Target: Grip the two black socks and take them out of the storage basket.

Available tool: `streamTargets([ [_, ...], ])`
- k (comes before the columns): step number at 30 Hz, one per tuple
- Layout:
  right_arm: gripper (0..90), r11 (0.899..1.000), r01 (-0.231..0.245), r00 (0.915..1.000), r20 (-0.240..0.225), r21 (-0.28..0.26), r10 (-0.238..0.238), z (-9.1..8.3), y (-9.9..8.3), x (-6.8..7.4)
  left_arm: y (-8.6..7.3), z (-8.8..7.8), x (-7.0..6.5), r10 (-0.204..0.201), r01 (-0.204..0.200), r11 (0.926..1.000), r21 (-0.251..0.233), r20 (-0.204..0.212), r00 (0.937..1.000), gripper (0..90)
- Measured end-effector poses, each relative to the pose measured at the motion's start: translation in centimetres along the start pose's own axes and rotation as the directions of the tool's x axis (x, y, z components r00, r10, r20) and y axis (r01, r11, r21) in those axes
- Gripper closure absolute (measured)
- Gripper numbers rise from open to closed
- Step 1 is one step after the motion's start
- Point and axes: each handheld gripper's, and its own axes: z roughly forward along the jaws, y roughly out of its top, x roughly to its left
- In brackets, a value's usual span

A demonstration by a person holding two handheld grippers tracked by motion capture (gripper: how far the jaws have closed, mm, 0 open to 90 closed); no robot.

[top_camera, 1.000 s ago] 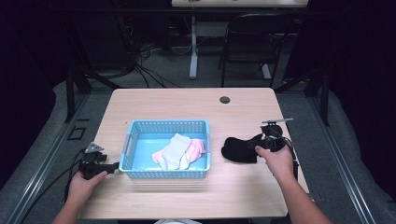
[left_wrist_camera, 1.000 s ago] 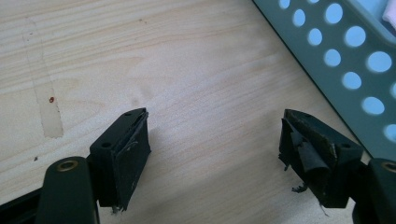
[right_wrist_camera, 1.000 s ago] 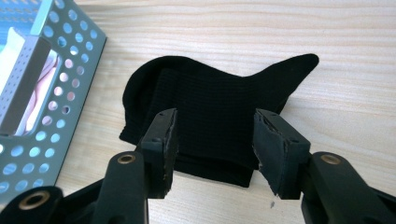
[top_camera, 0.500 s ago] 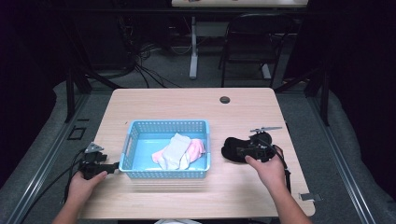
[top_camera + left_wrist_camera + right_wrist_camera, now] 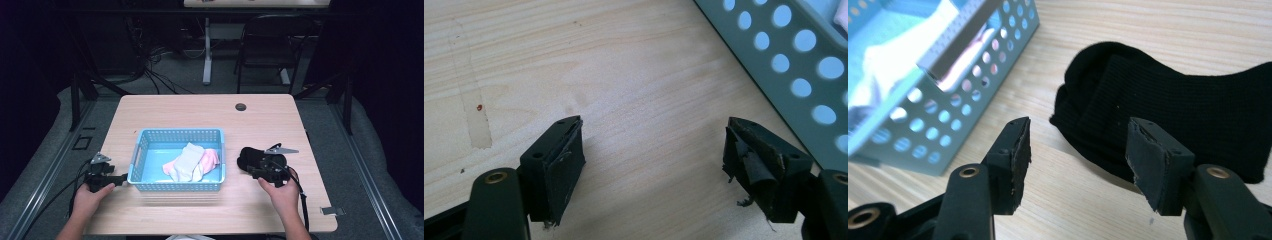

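A black sock (image 5: pixel 252 157) (image 5: pixel 1173 105) lies on the wooden table to the right of the blue basket (image 5: pixel 176 185) (image 5: pixel 923 130). My right gripper (image 5: pixel 255 172) (image 5: pixel 1078 150) stands open right at the sock's near edge, its jaws apart over the cuff. Inside the basket lie a white sock (image 5: pixel 186 161) and a pink sock (image 5: pixel 210 159). My left gripper (image 5: pixel 117 178) (image 5: pixel 654 150) rests open on the table just left of the basket's wall (image 5: pixel 794 65), with nothing between its jaws.
A small dark round disc (image 5: pixel 241 106) sits near the table's far edge. A black chair (image 5: pixel 265 45) and a table leg (image 5: pixel 207 50) stand beyond the table. A white tag (image 5: pixel 332 211) lies at the table's front right corner.
My right gripper has moved left and nearer, from the sock's right side to its front edge. The left gripper has stayed put.
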Motion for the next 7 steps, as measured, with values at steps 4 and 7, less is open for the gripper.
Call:
streamTargets([
  [4,42.6,1.000,0.001,0.9999,-0.011,-0.010,-0.001,0.25,-0.68,-0.24,0.00,0.01,0.02,-0.003,0.003,1.0000,-0.001,0.000,1.0000,24.2],
  [7,42.0,1.000,0.002,1.0000,-0.008,0.008,-0.002,0.44,-0.67,-0.25,0.02,0.00,0.06,-0.004,0.004,1.0000,0.001,-0.001,1.0000,24.2],
])
